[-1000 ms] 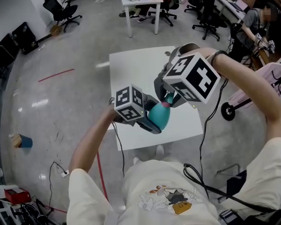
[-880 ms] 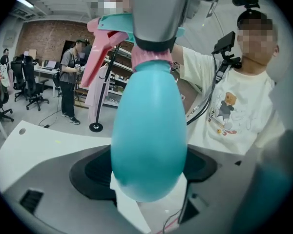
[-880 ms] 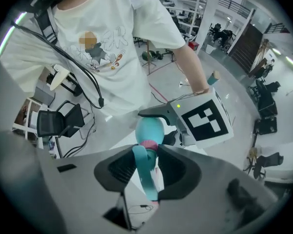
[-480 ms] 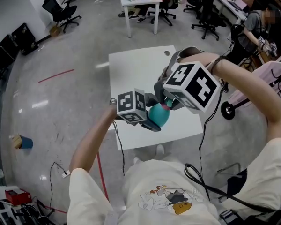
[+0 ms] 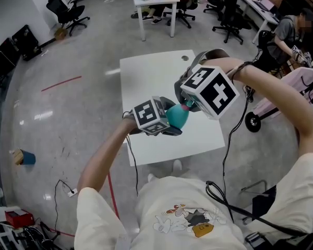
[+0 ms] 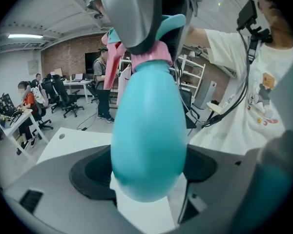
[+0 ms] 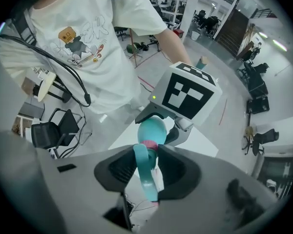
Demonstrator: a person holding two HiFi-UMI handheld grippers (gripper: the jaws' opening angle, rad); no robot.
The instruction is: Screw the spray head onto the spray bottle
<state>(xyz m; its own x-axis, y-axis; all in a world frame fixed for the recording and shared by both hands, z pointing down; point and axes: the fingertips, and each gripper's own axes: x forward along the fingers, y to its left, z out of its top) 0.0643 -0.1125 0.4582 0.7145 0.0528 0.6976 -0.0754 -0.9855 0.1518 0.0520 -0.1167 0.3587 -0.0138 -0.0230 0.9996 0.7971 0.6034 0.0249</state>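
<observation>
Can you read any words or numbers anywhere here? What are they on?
Nothing here can be read.
T-shirt: scribbly letter-like marks behind a cartoon, too blurred to read.
Marker cubes: black-and-white squares only, no words.
Spray bottle and spray head: plain, no label.

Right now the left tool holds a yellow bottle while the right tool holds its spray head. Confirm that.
Wrong: the bottle in the left tool is teal, not yellow; the left gripper view shows it. The rest stands.

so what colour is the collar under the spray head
It's a pink collar atop the teal egg-shaped plastic bottle; clearest in the left gripper view.
</observation>
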